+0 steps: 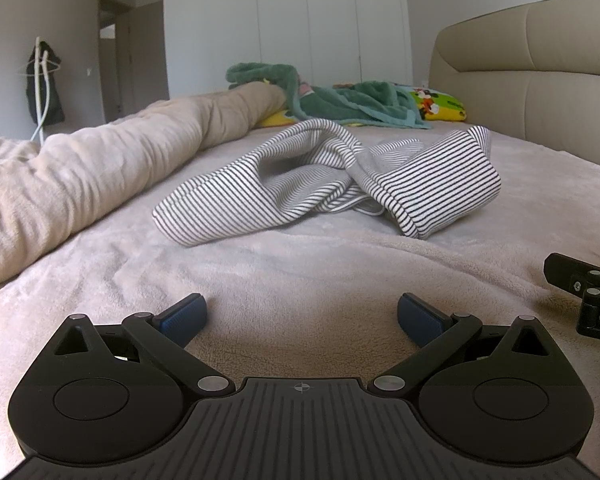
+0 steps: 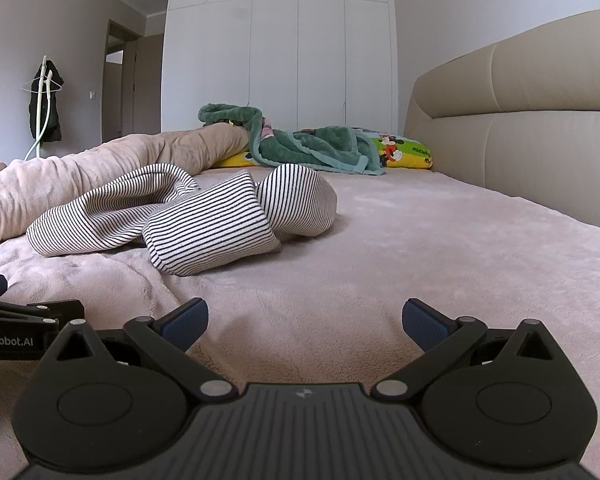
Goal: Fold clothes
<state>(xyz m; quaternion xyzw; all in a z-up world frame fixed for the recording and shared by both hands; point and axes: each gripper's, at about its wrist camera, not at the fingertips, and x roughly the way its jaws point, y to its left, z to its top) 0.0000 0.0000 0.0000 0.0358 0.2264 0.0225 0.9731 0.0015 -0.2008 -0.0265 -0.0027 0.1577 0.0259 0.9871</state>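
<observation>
From the left wrist, the left gripper (image 1: 302, 322) is spread wide and holds nothing; the shirt (image 1: 328, 182) lies crumpled straight ahead on the bed (image 1: 500, 248), long axis across the view; from the right wrist, the right gripper (image 2: 305, 324) is spread too, empty; shirt (image 2: 188, 216) ahead-left, so the left looks nearer; no containers.

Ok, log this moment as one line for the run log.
phase: pre-grasp | left tool: open, empty | right tool: open, empty | striped garment: crumpled on bed, untouched, unfolded
</observation>
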